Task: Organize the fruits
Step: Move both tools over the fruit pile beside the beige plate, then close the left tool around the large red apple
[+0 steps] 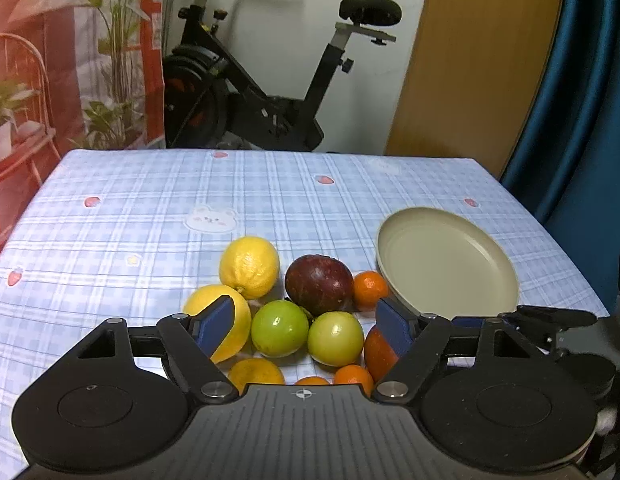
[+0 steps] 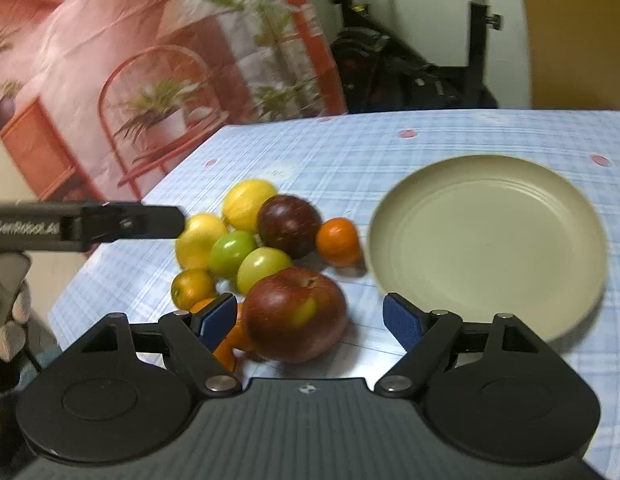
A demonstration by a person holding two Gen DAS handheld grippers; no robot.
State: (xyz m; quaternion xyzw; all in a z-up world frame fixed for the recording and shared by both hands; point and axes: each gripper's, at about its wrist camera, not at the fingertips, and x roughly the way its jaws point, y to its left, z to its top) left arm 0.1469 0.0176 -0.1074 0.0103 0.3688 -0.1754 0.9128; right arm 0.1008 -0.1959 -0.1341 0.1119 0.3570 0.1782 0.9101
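Observation:
A pile of fruit lies on the checked tablecloth: two lemons (image 1: 250,266), two green fruits (image 1: 280,328), a dark red fruit (image 1: 318,285), several small oranges (image 1: 369,289) and a red apple (image 2: 296,314). A cream plate (image 1: 449,268) sits empty to the right of the pile; it also shows in the right wrist view (image 2: 485,240). My left gripper (image 1: 306,320) is open above the near side of the pile, the green fruits between its pads. My right gripper (image 2: 310,320) is open with the red apple between its pads, not touching.
The table (image 1: 150,208) drops off at the far and right edges. An exercise bike (image 1: 262,92) stands behind it, a printed backdrop (image 1: 50,60) to the left, a blue curtain (image 1: 581,120) to the right. The left gripper's arm (image 2: 86,226) shows in the right wrist view.

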